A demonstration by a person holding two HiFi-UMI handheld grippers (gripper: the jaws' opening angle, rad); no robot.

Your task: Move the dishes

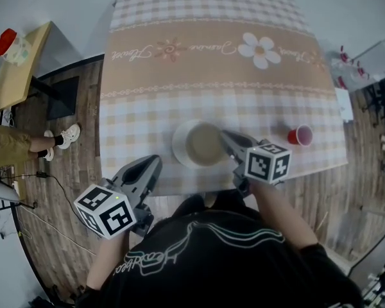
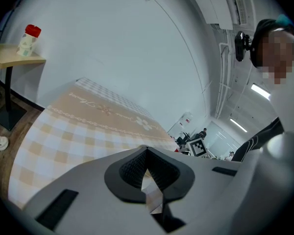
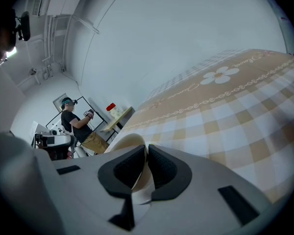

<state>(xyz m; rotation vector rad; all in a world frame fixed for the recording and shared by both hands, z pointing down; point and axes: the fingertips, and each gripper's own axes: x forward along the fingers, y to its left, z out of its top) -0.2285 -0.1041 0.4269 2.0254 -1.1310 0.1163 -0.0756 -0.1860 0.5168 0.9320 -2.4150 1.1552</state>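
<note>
Cream round bowl (image 1: 202, 145) is sitting on the checked counter (image 1: 179, 76), the right claw (image 1: 226, 137) pinching its rim, likely for lifting; the left claw (image 1: 155, 163) is hanging closed, empty.

counter (image 1: 147, 108): checked cloth with flower band | red cup (image 1: 300, 135): upright near counter's right edge | side table (image 1: 16, 76): far left, well apart, bearing red-lidded container (image 1: 9, 45) | bystander (image 3: 76, 124): standing on wood floor (image 1: 77, 165)

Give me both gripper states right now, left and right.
Left gripper: closed, nothing between the jaws.
Right gripper: closed on the rim of the bowl.
</note>
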